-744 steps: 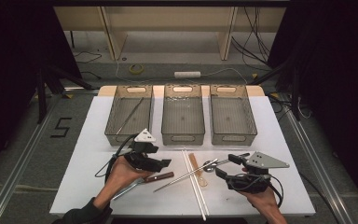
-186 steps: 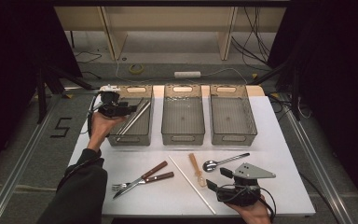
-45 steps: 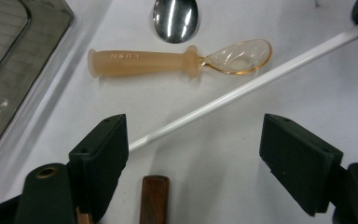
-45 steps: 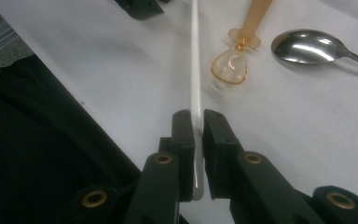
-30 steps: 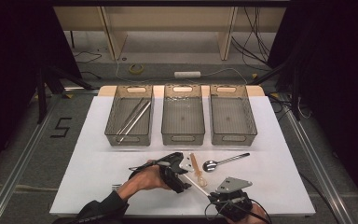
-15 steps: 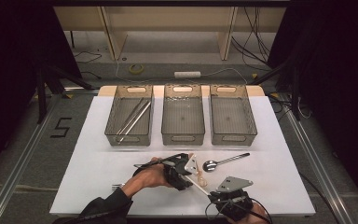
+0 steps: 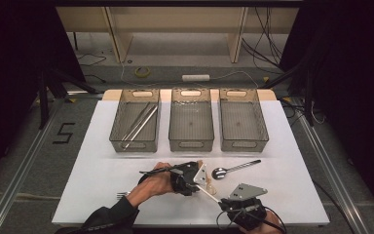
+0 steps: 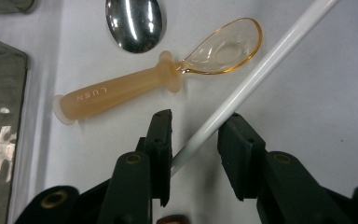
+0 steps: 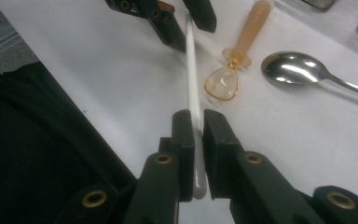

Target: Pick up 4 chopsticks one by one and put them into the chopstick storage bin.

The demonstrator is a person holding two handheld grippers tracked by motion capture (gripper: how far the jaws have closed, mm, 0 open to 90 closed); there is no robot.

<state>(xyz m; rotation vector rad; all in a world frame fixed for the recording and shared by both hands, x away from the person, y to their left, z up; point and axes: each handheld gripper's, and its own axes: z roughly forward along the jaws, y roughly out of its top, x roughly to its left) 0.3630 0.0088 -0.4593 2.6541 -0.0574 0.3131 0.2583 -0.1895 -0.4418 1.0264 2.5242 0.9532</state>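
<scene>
While the white chopstick (image 9: 192,70) lies flat on the white table (image 7: 102,161), its long axis runs straight from one gripper to the other, and that line is what the coming lift depends on. Its near end sits clamped between the pads of the right gripper (image 9: 195,122), whose jaws are clenched on it. Its far end passes between the jaws of the left gripper (image 8: 193,135), which have just been closing around it; in the left gripper view the stick touches the inner face of 1 pad (image 8: 161,140) while a gap remains at the other, so that grip is not yet made. In the high view the stick (image 7: 209,191) slants from the left gripper (image 7: 195,179) down to the right gripper (image 7: 229,204) near the table's front edge. Just beside it lies an amber plastic spoon (image 8: 163,77), with a metal spoon (image 7: 233,168) a little farther off. Beyond stand 3 mesh bins, the left bin (image 7: 121,127) already holding long metal pieces. Lifting probably needs both ends held level.
</scene>
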